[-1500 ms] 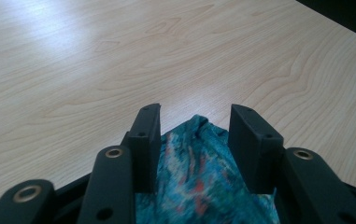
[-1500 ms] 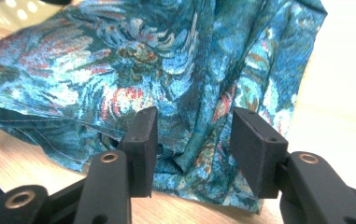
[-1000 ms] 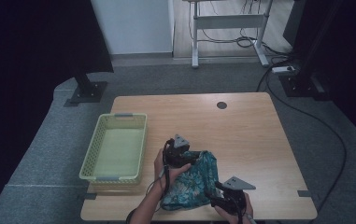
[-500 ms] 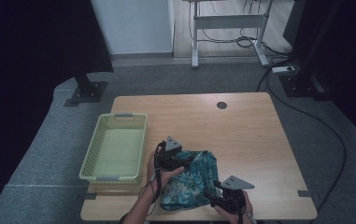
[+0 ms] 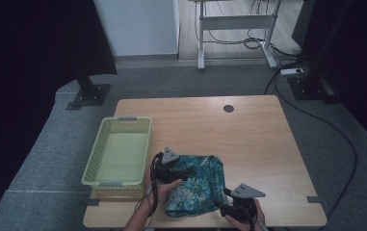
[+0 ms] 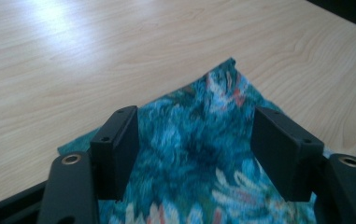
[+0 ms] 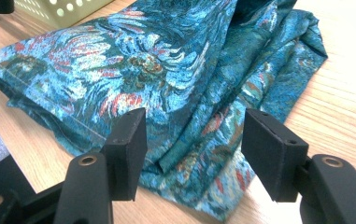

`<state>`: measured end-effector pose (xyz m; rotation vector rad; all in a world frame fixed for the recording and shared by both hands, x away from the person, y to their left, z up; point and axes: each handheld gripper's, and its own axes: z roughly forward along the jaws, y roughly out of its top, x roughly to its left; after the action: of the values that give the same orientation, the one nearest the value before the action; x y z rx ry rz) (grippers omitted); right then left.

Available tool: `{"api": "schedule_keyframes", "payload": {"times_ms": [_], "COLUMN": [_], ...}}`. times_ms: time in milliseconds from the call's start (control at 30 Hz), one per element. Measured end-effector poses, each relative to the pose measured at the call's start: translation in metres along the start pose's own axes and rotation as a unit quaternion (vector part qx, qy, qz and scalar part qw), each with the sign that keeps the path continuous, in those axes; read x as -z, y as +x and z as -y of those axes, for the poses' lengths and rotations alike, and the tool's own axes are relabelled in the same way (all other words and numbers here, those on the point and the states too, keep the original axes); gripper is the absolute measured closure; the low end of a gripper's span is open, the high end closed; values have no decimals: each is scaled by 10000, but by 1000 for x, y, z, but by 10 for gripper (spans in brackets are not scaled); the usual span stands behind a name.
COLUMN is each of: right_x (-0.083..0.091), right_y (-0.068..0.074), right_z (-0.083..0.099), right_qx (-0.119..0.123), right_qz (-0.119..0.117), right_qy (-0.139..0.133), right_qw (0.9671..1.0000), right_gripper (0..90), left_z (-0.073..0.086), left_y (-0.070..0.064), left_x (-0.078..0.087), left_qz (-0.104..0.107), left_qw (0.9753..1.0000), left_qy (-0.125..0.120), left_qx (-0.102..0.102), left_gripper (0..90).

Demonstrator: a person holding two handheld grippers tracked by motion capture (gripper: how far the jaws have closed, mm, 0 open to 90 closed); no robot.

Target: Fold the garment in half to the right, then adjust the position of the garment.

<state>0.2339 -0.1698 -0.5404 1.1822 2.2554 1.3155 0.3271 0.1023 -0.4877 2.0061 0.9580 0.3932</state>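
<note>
Your left tongs (image 6: 194, 149) and right tongs (image 7: 192, 154) both gape over the teal floral cloth (image 5: 198, 180), bunched at the worktop (image 5: 248, 139) front edge beside the basket (image 5: 118, 151). Close carelessly and you pinch several folds, dragging it off.

One cloth (image 5: 198, 182), one basket (image 5: 118, 149), two hand-held grippers (image 5: 169, 166).
</note>
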Motion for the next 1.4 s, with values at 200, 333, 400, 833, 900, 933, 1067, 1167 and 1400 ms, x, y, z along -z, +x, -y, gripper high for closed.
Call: {"api": "schedule_keyframes", "payload": {"times_ms": [200, 333, 400, 833, 900, 933, 1067, 1167, 1400], "right_x": [8, 9, 9, 3, -1, -3, -12, -20, -43], "right_y": [-4, -7, -7, 4, 8, 10, 16, 18, 23], "right_z": [2, 4, 4, -14, -19, -22, -34, -40, -50], "right_qx": [50, 35, 46, 223, 316, 364, 510, 588, 734], "right_qz": [85, 106, 93, 71, 22, 5, -103, -155, -227], "right_qy": [24, 33, 40, 18, 30, 42, 88, 127, 311], "right_qw": [9999, 9999, 9999, 9997, 9995, 9993, 9986, 9981, 9966], "right_gripper": [400, 400, 400, 422, 424, 426, 437, 440, 436], "left_z": [12, 22, 24, 22, 21, 21, 20, 20, 19], "left_y": [2, 7, 8, 18, 18, 18, 19, 21, 20], "left_x": [12, 13, 13, 0, -3, -4, -8, -12, -27], "left_qz": [-93, -114, -101, -38, -15, -10, -34, -23, 42], "left_qw": [9999, 9999, 9999, 9996, 9997, 9997, 9997, 9996, 9994], "left_qy": [-49, -19, -24, -41, -26, -13, 8, 11, 57], "left_qx": [-8, 94, 120, 269, 239, 237, 251, 281, 350], "left_gripper": [324, 326, 326, 335, 335, 335, 339, 342, 347]}}
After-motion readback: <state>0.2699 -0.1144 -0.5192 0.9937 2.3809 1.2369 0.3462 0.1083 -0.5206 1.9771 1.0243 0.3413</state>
